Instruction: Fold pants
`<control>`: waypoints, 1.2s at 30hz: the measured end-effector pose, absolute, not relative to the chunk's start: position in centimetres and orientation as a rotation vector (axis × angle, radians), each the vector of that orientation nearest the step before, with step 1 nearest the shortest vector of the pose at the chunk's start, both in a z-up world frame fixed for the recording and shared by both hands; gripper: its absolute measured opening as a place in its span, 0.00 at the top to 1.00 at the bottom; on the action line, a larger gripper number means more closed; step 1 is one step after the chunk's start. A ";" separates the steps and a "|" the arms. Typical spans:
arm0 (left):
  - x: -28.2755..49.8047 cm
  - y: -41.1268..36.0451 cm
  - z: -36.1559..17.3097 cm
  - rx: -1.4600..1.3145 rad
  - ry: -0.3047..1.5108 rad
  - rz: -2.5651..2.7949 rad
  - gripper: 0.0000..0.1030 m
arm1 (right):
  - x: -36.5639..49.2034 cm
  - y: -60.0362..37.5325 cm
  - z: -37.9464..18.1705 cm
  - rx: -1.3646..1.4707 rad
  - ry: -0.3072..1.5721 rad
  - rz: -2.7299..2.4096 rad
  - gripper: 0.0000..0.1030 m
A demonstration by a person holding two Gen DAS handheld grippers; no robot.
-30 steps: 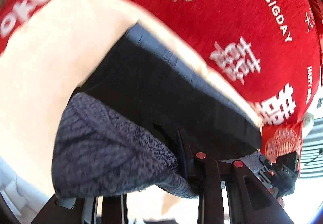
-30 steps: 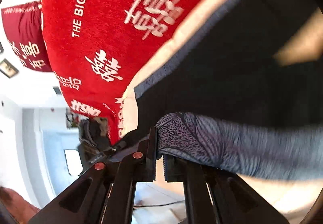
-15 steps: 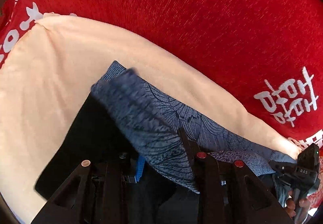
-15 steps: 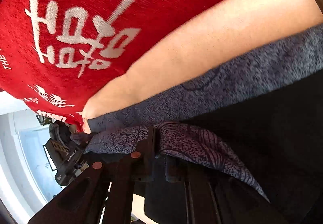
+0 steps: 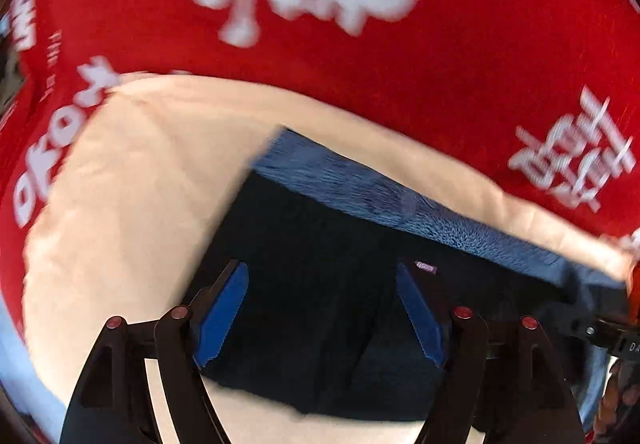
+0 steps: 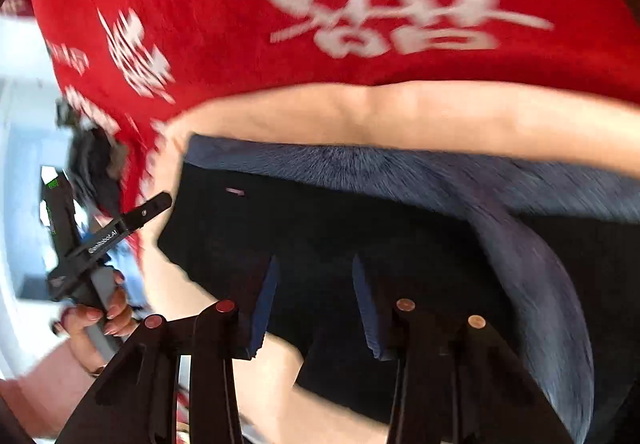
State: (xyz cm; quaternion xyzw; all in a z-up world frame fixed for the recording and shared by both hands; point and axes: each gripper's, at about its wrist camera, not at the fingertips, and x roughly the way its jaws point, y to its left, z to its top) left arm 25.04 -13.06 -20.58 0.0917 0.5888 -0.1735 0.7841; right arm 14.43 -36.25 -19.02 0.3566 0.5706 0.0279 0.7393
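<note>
At the bottom of the left wrist view the left gripper (image 5: 322, 308) has its jaws opening, already spread wide, blue pads apart with only dark cloth showing beyond the gap and nothing pinched. The right gripper (image 6: 314, 304), low in its own view, is opening too, though its jaws stand narrower; no cloth is caught between those pads either. The step in hand looks like letting go of a fold just laid, and doing it well probably means lifting both grippers straight off so neither pad drags the top layer askew (the blur makes small snags hard to rule out).

Just beyond the fingers lie the pants (image 5: 328, 284), dark, folded, filling the middle of the frame, with a blue patterned band (image 5: 400, 200) running along their far edge. They rest on a pale cream cloth (image 5: 120, 204). Farther still, across the top of both views, spreads a red cloth (image 5: 320, 64) with white lettering. At the left of the right wrist view a hand (image 6: 94, 324) grips the other tool's handle
</note>
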 end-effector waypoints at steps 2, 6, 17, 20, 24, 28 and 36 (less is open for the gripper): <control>26.0 -14.4 -22.8 0.256 1.271 -0.320 0.25 | 16.8 -35.7 -20.8 0.705 1.297 0.050 0.59; 27.7 -14.3 -23.9 0.230 1.244 -0.252 0.23 | 18.9 -37.9 -22.2 0.739 1.254 -0.046 0.61; 18.8 -13.6 -19.9 0.366 1.323 -0.290 0.23 | 7.0 -39.4 -16.6 0.830 1.199 -0.118 0.32; 15.0 -14.5 -20.3 0.381 1.374 -0.303 0.23 | 2.5 -39.4 -16.8 0.862 1.233 -0.134 0.31; 10.4 -16.6 -20.9 0.410 1.430 -0.367 0.23 | -2.4 -38.9 -17.1 0.880 1.258 -0.161 0.31; 6.6 -19.4 -20.5 0.462 1.430 -0.449 0.23 | -8.0 -39.1 -16.9 0.905 1.268 -0.226 0.31; -0.4 -26.1 -19.0 0.525 1.373 -0.727 0.23 | -19.2 -38.5 -15.6 0.908 1.199 -0.491 0.31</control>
